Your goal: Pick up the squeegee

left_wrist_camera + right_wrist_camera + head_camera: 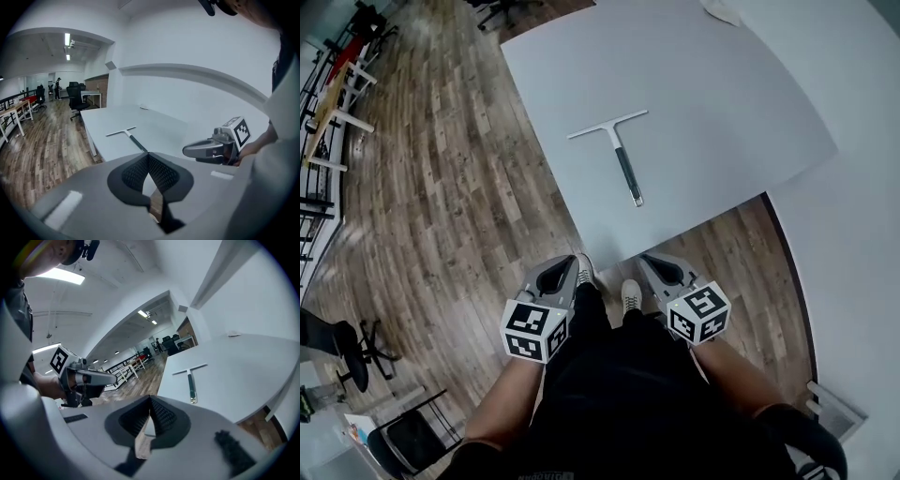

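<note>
The squeegee (621, 157) lies flat on the white table (722, 103), its T-shaped blade at the far end and its dark handle pointing toward me. Both grippers hang in front of my body, short of the table's near edge and well apart from the squeegee. My left gripper (578, 268) has its jaws shut with nothing between them, and so does my right gripper (650, 263). In the left gripper view the squeegee (127, 134) lies ahead beyond the left gripper (148, 155). From the right gripper (150, 402) the squeegee (191, 380) shows ahead to the right.
Wooden floor (441, 206) spreads left of the table. Desks and racks (333, 103) stand at the far left, with an office chair (347, 347) and a folding chair (412, 436) at the lower left. A white wall (853, 234) runs along the right.
</note>
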`<state>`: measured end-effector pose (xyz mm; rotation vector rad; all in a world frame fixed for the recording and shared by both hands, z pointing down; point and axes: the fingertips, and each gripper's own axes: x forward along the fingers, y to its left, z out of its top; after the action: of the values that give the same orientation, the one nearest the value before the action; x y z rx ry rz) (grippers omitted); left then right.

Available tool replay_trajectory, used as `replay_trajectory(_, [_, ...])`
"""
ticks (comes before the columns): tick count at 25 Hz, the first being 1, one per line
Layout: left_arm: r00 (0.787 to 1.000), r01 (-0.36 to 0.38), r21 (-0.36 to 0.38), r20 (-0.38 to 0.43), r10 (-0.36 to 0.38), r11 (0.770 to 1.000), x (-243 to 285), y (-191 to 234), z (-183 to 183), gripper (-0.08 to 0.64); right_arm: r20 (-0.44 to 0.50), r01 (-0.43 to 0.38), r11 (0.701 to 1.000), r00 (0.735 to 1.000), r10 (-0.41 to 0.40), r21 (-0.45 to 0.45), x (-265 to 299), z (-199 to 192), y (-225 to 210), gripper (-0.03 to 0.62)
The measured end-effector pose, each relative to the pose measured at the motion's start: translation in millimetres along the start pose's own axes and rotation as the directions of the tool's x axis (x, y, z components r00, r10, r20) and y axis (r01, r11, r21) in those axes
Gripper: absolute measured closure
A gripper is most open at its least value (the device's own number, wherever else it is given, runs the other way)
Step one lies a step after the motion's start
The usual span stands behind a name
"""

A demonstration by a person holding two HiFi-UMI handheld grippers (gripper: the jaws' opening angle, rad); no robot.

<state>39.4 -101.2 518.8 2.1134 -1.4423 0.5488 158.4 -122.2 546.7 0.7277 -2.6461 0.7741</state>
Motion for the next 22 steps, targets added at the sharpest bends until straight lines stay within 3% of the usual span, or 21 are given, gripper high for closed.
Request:
replay_trajectory(12, [0.99, 0.14, 0.082, -0.009, -0.14, 0.987, 32.5, 32.8, 33.8, 0.554, 0.018, 0.133, 0.991, 0.991, -0.134, 0.032, 32.5, 30.0, -13.2, 0.586])
replay_trajectory(22, [0.973, 0.226, 0.104, 0.012, -0.228, 0.969, 41.2, 107.7, 58.6, 0.554, 0.021, 0.305, 0.952, 0.952, -0.306, 0.025, 79.3, 66.1, -16.4, 0.586])
